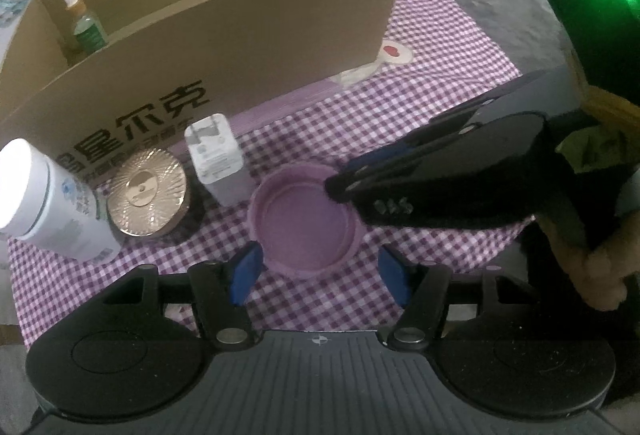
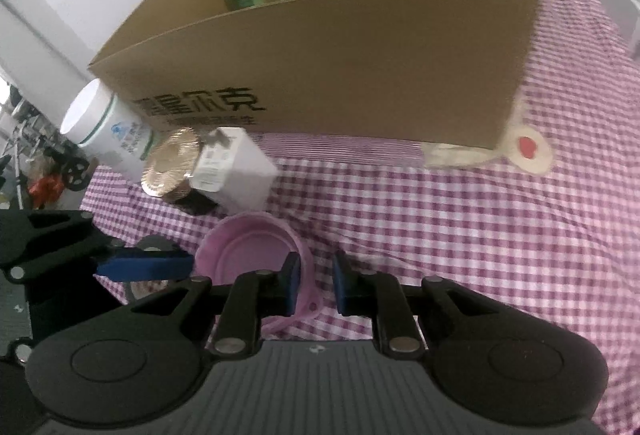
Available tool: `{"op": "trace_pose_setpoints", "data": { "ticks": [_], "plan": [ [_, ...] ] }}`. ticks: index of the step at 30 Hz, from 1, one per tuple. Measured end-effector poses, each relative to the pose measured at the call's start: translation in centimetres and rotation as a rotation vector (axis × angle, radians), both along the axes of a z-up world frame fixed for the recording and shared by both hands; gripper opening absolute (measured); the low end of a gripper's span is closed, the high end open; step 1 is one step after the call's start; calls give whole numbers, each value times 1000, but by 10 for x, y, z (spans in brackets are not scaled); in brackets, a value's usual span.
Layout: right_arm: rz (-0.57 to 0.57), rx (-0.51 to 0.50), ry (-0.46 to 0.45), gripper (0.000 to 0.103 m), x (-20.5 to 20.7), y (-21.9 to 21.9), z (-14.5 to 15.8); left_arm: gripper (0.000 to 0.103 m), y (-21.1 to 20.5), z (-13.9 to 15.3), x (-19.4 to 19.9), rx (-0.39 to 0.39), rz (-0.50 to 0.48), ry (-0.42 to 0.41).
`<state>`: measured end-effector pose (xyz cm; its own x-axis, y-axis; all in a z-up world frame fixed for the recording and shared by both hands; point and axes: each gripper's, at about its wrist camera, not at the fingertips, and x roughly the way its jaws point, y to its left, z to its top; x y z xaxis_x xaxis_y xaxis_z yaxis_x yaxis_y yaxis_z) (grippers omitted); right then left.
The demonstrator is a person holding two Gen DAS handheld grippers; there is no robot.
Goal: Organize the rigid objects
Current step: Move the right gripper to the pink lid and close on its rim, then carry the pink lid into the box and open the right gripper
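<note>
A round purple lid (image 1: 304, 223) lies hollow side up on the checked cloth. My left gripper (image 1: 320, 273) is open just in front of it, with a blue pad at each side of the lid's near rim and neither touching. My right gripper (image 2: 318, 287) comes in from the right in the left wrist view. It straddles the lid's (image 2: 256, 247) right rim through a narrow gap. One pad is inside against the wall and the other outside, with a sliver of cloth showing between them. One finger (image 2: 144, 267) of the left gripper shows at the lid's left.
A cardboard box (image 1: 240, 47) stands behind, with a green dropper bottle (image 1: 86, 27) inside at the left. In front of it stand a white bottle (image 1: 52, 195), a gold round tin (image 1: 146, 193) and a white charger (image 1: 216, 159). A hand (image 1: 600, 275) holds the right gripper.
</note>
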<state>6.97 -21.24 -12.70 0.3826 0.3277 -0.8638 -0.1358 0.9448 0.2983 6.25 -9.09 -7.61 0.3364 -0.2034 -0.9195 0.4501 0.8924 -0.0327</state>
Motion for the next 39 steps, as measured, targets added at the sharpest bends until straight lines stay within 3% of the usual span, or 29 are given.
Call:
{"op": "trace_pose_setpoints", "data": {
  "ticks": [14, 23, 39],
  "plan": [
    [-154, 112, 51, 18, -17, -52, -2, 71, -18, 4, -9, -14, -86, -20],
    [-176, 180, 70, 19, -19, -64, -5, 79, -26, 0, -7, -17, -104, -32],
    [-167, 201, 80, 19, -17, -63, -10, 79, -38, -15, 8, -7, -71, -22]
  ]
}}
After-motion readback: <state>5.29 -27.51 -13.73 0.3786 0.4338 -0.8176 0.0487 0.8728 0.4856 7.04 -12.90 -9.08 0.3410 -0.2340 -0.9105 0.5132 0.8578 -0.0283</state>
